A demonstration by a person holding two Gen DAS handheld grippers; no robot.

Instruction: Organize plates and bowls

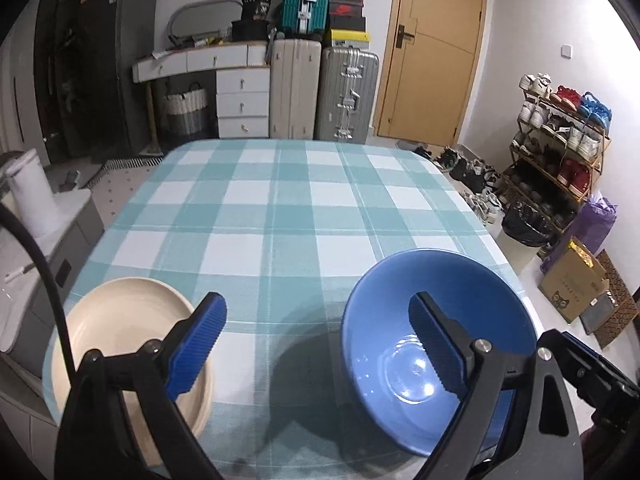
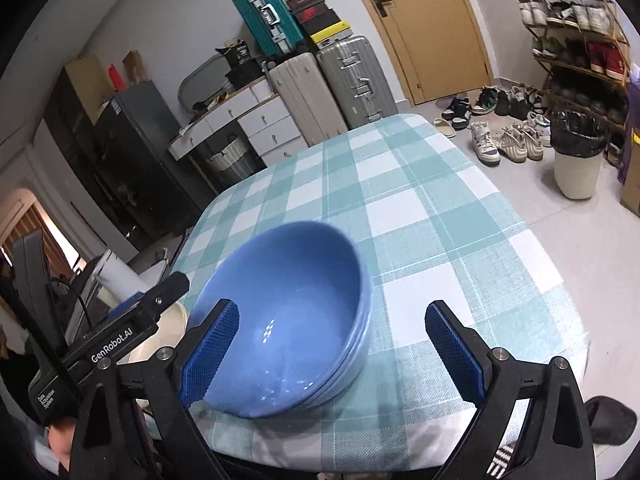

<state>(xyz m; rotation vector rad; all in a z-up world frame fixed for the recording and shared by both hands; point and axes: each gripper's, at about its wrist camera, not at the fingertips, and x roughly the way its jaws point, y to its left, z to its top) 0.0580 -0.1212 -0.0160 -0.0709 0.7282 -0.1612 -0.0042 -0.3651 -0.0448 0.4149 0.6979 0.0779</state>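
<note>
"Where were the bowls?"

"The shiny blue stacked bowls sat near the checked table's front edge, beside the cream round plate. Both the left gripper and the right gripper were spread wide, holding nothing."

"What could go wrong?"

"A bump might push them off."

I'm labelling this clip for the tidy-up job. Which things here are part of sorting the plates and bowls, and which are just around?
Part of the job:
- blue bowls, stacked
- cream plate
- checked tablecloth they sit on

Just around:
- suitcases
- shoe rack
- bin
- white drawers
- door
</note>
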